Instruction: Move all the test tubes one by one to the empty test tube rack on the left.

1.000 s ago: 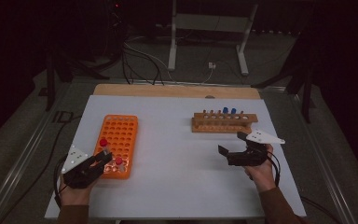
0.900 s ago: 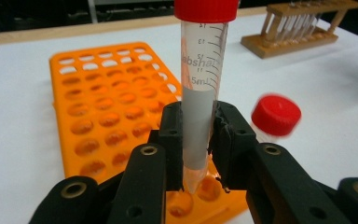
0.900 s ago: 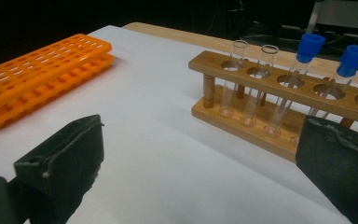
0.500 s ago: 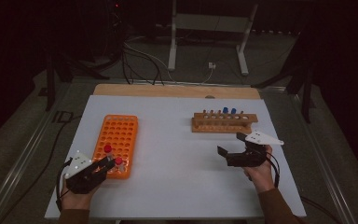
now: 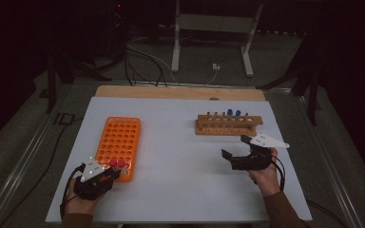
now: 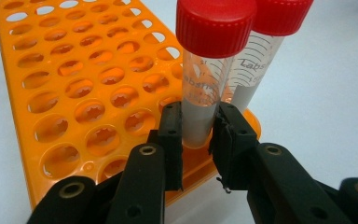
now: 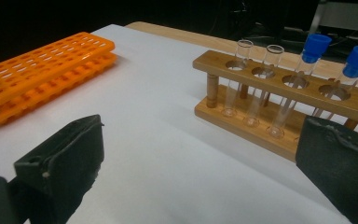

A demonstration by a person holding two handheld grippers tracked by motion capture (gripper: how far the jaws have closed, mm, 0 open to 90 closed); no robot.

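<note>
My left gripper (image 6: pixel 199 135) pinches the nearer red-capped tube (image 6: pixel 209 70) standing in the orange rack's (image 6: pixel 74 93) near corner, right gripper (image 7: pixel 200 158) gaping idle; next, I judge, a straight lift

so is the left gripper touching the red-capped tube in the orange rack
Touching: the left gripper view shows the left gripper closed on the near red-capped tube.
</note>
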